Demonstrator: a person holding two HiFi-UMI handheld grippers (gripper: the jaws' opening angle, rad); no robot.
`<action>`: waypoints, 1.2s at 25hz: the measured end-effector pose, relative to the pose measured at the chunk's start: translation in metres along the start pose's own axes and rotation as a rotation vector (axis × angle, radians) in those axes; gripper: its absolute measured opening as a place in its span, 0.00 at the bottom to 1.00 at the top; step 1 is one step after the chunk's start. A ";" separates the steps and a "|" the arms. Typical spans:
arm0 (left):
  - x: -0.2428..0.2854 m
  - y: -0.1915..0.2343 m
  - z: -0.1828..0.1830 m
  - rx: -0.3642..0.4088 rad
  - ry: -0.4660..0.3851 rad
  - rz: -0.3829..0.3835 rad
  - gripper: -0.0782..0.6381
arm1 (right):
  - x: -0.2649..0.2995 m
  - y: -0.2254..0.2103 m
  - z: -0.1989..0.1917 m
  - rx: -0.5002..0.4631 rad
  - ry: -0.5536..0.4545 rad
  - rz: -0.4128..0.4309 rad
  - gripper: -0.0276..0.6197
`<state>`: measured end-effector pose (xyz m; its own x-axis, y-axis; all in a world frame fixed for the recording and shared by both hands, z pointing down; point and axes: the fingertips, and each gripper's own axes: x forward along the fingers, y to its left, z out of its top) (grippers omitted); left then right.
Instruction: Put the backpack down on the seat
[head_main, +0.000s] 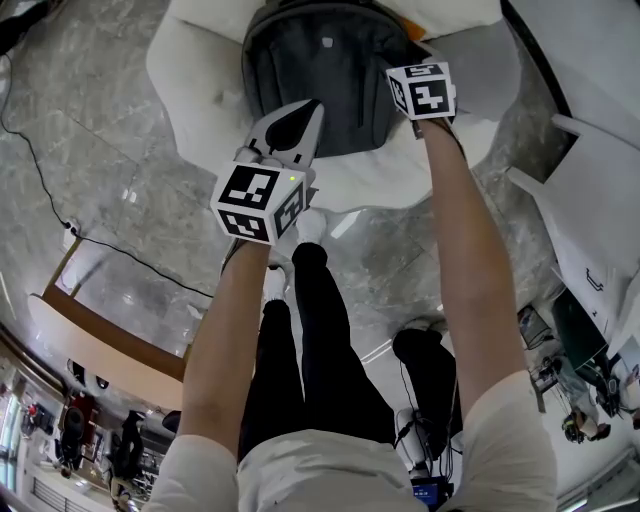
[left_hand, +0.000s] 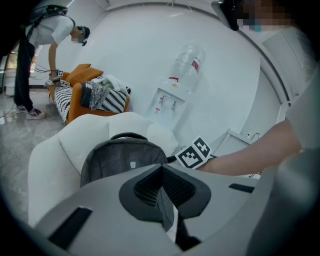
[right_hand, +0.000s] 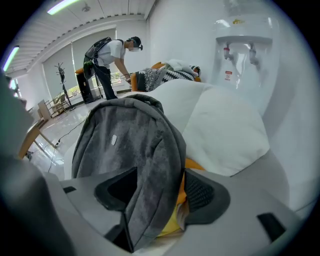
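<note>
Already, in the head view, the backpack (head_main: 320, 70) is sitting upright on the white armchair seat (head_main: 200, 90), leaning against the backrest. I am holding the left tongs (head_main: 300, 125) just in front of its lower edge and the right tongs (head_main: 420, 85) at its right side. Looking along the left tongs (left_hand: 162, 192), I am seeing their pads clenched together on nothing, with the bag standing apart beyond them. Looking along the right tongs (right_hand: 161, 195), I am seeing the pads standing wide apart, released. A fold of the grey bag is draping loosely between them, with something yellow under it that I cannot identify. So I am judging the putting-down as done: the seat is carrying the bag's weight, and only drawing the right tongs clear of the fabric is remaining.
</note>
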<state>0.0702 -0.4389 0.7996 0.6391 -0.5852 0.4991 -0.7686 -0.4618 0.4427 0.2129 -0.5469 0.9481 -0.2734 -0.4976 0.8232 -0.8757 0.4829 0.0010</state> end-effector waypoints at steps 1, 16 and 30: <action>-0.001 0.000 0.000 0.002 0.001 -0.001 0.12 | -0.002 -0.002 -0.002 0.004 -0.001 -0.009 0.48; -0.040 -0.024 0.035 0.047 -0.022 -0.017 0.12 | -0.075 0.047 0.013 0.130 -0.130 0.048 0.26; -0.131 -0.068 0.075 0.054 -0.057 -0.040 0.12 | -0.211 0.137 0.050 0.299 -0.294 0.169 0.09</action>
<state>0.0368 -0.3803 0.6481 0.6681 -0.6018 0.4377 -0.7437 -0.5198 0.4204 0.1304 -0.4114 0.7467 -0.4861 -0.6338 0.6017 -0.8737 0.3673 -0.3190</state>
